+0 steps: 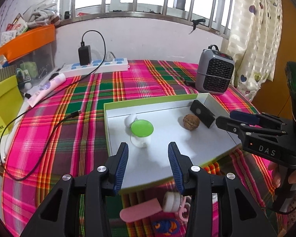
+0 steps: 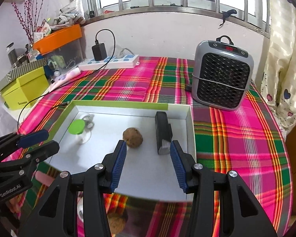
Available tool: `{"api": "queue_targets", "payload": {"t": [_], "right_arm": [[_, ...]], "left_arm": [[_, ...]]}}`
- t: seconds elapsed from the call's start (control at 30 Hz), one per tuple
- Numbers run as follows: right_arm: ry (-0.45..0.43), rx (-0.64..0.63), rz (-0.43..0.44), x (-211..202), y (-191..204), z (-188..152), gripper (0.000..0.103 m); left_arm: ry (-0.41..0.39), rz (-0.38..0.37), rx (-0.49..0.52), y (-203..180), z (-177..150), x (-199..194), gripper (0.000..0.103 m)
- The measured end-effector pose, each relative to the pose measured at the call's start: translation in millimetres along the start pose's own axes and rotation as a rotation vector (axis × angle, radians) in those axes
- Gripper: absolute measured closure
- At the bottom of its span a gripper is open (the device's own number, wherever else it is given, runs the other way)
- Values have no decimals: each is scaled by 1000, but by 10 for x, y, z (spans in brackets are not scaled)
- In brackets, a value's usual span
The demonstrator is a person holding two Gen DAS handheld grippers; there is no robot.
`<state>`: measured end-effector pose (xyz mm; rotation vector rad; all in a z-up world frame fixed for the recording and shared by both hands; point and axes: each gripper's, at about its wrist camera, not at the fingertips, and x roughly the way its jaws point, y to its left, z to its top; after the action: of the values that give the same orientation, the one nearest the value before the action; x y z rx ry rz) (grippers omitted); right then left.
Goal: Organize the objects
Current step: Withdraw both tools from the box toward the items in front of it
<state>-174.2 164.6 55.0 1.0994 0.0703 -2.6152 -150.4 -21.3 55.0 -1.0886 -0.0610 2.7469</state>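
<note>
A shallow white tray (image 2: pixel 189 130) with a green rim lies on the plaid-covered surface (image 1: pixel 69 102), near its front edge. Inside the tray, a black rectangular block (image 2: pixel 162 132) rests by the far right corner, its long axis running from the far wall towards the near edge. A walnut (image 2: pixel 132 137) sits just left of it, apart from the block. Towards the tray's left wall stands a small clear bottle (image 1: pixel 141 132) with a green lid, leaning slightly, with a white round piece (image 1: pixel 130 119) touching it from behind.

The left gripper (image 1: pixel 148 148) hovers over the tray's near left part, its jaws partly apart and holding nothing. The right gripper (image 2: pixel 148 146) hovers over the near right part, half spread and empty, its right pad close to the block's near end.

Beyond the tray's near edge lie a pink flat piece (image 1: pixel 140 210) and a white spool (image 1: pixel 171 201). A grey fan heater (image 2: pixel 223 75) stands at the far right corner of the surface.
</note>
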Motion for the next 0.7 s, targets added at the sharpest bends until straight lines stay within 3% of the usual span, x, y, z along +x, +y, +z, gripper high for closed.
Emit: {"api": "queue_targets", "payload": {"t": [0.7], "right_arm": [[-26,44,46,-425,102,-581,56]], "left_arm": [[-15,-13,-48,87,-469,-442,62]]}}
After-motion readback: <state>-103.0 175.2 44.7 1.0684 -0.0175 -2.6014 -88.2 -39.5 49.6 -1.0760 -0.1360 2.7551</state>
